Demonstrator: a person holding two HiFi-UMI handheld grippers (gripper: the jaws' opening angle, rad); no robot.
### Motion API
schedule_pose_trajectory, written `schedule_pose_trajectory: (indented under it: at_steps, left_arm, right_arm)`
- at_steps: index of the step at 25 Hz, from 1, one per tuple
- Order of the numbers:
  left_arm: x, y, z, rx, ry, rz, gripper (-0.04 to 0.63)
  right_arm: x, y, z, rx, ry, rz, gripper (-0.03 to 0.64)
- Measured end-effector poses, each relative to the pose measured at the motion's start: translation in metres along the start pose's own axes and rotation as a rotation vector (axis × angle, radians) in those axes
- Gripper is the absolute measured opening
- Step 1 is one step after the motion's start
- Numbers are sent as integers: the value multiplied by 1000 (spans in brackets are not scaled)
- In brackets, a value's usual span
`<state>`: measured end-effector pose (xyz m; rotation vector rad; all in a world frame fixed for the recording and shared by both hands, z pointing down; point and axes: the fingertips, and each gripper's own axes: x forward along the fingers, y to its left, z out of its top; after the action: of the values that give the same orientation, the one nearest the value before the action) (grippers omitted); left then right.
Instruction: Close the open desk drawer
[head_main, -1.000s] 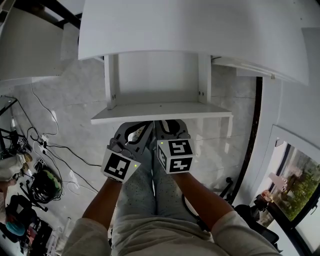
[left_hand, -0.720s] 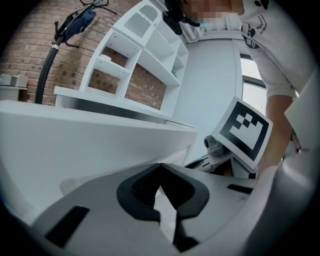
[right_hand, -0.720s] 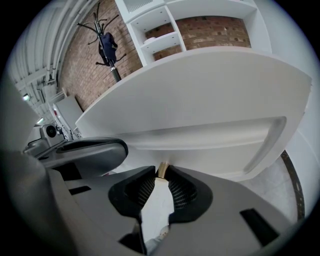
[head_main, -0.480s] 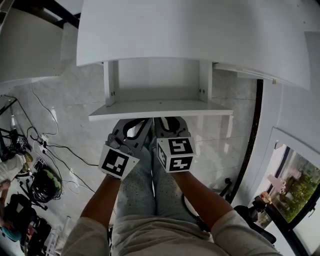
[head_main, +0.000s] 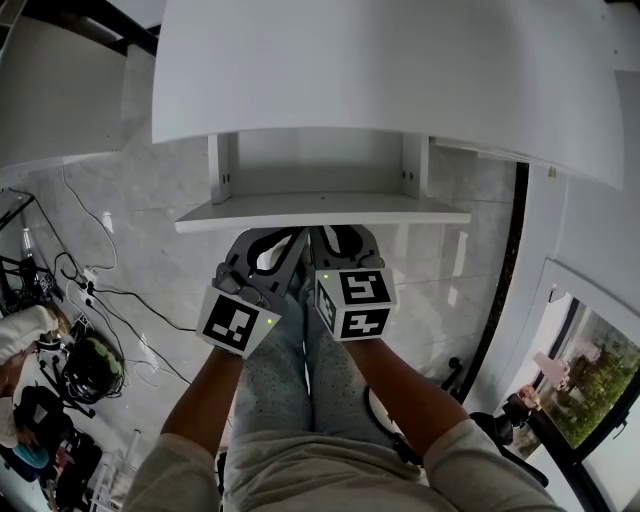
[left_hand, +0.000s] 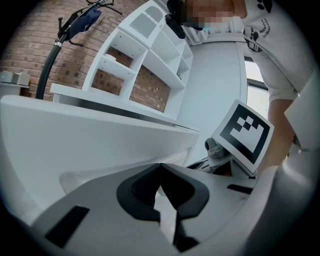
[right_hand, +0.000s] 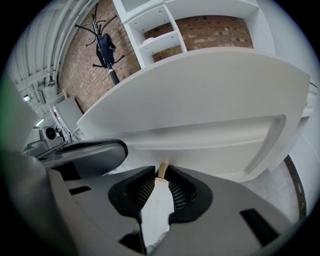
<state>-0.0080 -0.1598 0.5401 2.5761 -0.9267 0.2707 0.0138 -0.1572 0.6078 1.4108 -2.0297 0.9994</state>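
A white desk top (head_main: 380, 70) fills the upper head view. Under it the open drawer sticks out, its white front panel (head_main: 320, 212) lying across the picture. Both grippers are side by side just below that panel, with their tips against it. My left gripper (head_main: 268, 242) is shut with nothing in it, its tips meeting before the drawer front (left_hand: 100, 145). My right gripper (head_main: 340, 240) is shut too, only a slit showing between its pads (right_hand: 180, 190), and its tips (right_hand: 162, 172) are at the drawer front (right_hand: 210, 150).
The person's legs are below the grippers. Cables and bags (head_main: 80, 370) lie on the marble floor at left. A dark floor strip and a window (head_main: 590, 390) are at right. A white bookshelf (left_hand: 150, 55) and a coat stand (right_hand: 106, 47) stand by a brick wall.
The drawer front has slid up the picture toward the desk, so less of the drawer shows. Both grippers moved with it, staying at the panel.
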Motion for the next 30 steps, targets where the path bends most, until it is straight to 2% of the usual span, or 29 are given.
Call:
schedule_pose_trajectory:
  at_steps: [6,17,30]
  left_arm:
    - [10,8,5,-28,-9,20,17]
    - [27,31,14,-17,-17,44,17]
    - [37,38,18,-6,-26,49,17]
  right_arm:
    - [8,-7,12,0,-7,-1,100]
    - [25,-13,33,1,-35,-2,100]
    - [29,-16,38,-1,-47,8,100]
